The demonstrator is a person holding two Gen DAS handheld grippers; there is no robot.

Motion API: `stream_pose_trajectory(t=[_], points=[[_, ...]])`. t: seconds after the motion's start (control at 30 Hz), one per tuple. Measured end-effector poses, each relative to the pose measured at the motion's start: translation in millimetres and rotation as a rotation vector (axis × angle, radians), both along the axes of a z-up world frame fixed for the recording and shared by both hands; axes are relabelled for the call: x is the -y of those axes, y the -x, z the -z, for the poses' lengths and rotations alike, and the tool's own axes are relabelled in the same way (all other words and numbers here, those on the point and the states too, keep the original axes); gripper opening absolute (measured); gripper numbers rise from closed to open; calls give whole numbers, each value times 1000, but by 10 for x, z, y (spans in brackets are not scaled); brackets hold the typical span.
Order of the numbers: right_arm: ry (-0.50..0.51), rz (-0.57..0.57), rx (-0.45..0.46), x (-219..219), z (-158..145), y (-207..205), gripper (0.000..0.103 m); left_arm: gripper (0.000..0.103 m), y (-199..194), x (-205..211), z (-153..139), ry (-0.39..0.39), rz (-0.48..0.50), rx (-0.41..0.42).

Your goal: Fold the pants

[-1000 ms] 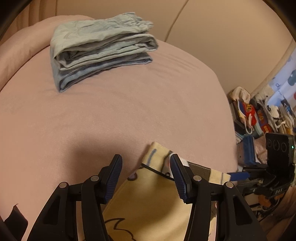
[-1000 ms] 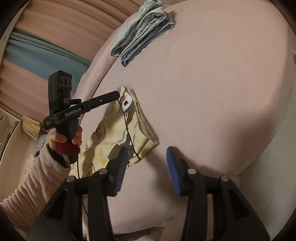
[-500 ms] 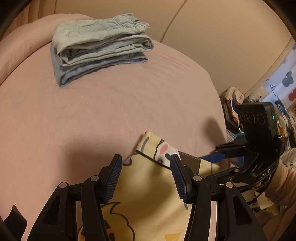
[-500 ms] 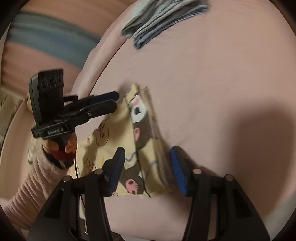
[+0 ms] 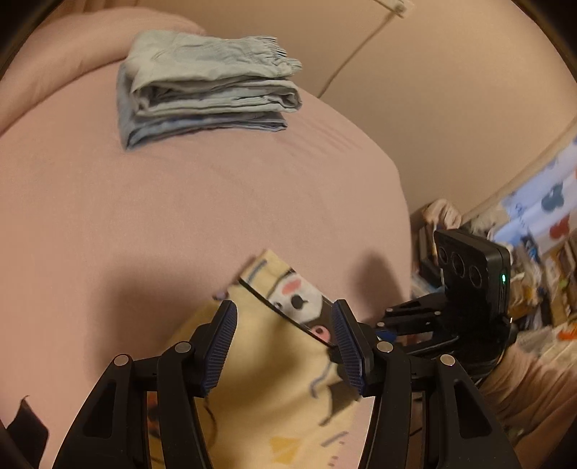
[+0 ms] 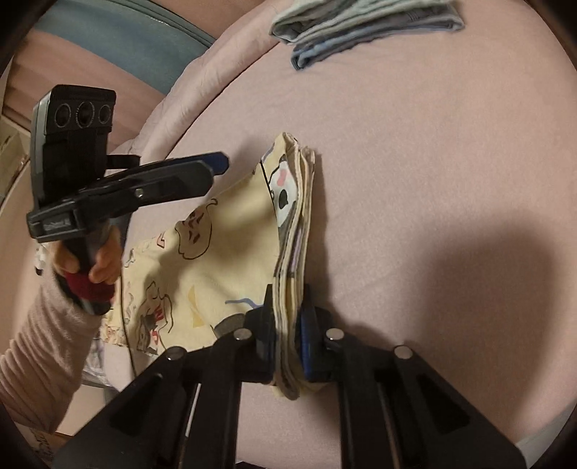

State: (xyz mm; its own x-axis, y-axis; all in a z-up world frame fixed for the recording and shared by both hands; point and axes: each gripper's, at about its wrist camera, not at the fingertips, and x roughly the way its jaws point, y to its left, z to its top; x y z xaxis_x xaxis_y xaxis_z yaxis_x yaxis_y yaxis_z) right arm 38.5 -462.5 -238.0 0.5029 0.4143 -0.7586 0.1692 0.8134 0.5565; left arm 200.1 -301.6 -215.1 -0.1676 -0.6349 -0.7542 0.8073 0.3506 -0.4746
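Observation:
Yellow cartoon-print pants (image 6: 230, 259) lie partly folded on the pink bed, their folded edge a stack of layers. My right gripper (image 6: 286, 324) is shut on the near end of that folded edge. In the left wrist view the pants (image 5: 281, 382) lie under my left gripper (image 5: 285, 346), which is open and hovers just above the cloth near its far corner. The left gripper (image 6: 216, 164) also shows in the right wrist view, held by a hand at the pants' left side. The right gripper's body (image 5: 465, 299) shows at the right of the left wrist view.
A folded pile of light blue pants (image 5: 205, 93) sits at the far side of the pink bed (image 5: 108, 223), also in the right wrist view (image 6: 360, 25). A beige wall stands behind. Clutter (image 5: 541, 274) lies on the floor off the bed's right edge.
My right gripper moved in and shut on the folded edge of the yellow pants. My left gripper stayed open and shifted slightly forward over the cloth.

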Motion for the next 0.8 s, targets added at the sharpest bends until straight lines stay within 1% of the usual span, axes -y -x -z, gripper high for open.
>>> stream_pose_trajectory(t=[0.07, 0.1, 0.17, 0.2, 0.23, 0.27, 0.3, 0.4, 0.5, 0.53, 0.6, 0.63, 0.7, 0.73, 0.8], points=[[51, -6, 20, -83, -93, -8, 10, 54, 17, -78, -12, 28, -35, -69], [80, -19, 35, -144, -164, -13, 10, 64, 30, -104, -13, 35, -47, -94], [131, -53, 41, -257, -258, -34, 10, 81, 63, -145, -5, 37, -93, -142], [181, -67, 42, -353, -321, -68, 10, 82, 72, -155, -3, 34, -107, -159], [257, -91, 43, -473, -388, -93, 10, 82, 82, -152, -3, 24, -120, -163], [298, -107, 45, -548, -429, -113, 10, 82, 85, -138, -1, 5, -140, -149], [324, -120, 47, -610, -462, -126, 10, 82, 84, -108, 5, -22, -156, -131], [368, -147, 58, -756, -553, -153, 10, 82, 73, -32, 44, -65, -178, -137], [401, -159, 70, -807, -597, -144, 10, 81, 65, 16, 59, -100, -205, -96], [406, -158, 68, -812, -600, -142, 10, 77, 75, 37, 74, -116, -205, -83], [409, -162, 73, -824, -587, -130, 10, 46, 115, 89, 121, -159, -201, -56], [419, -161, 69, -821, -586, -132, 10, 40, 129, 63, 135, -161, -196, -58], [441, -162, 69, -826, -598, -123, 10, 15, 159, 39, 118, -148, -204, -45], [446, -167, 72, -834, -609, -120, 10, 15, 161, -11, 76, -135, -223, -30], [453, -173, 76, -924, -632, -132, 10, 12, 138, -138, -28, -97, -249, -28]])
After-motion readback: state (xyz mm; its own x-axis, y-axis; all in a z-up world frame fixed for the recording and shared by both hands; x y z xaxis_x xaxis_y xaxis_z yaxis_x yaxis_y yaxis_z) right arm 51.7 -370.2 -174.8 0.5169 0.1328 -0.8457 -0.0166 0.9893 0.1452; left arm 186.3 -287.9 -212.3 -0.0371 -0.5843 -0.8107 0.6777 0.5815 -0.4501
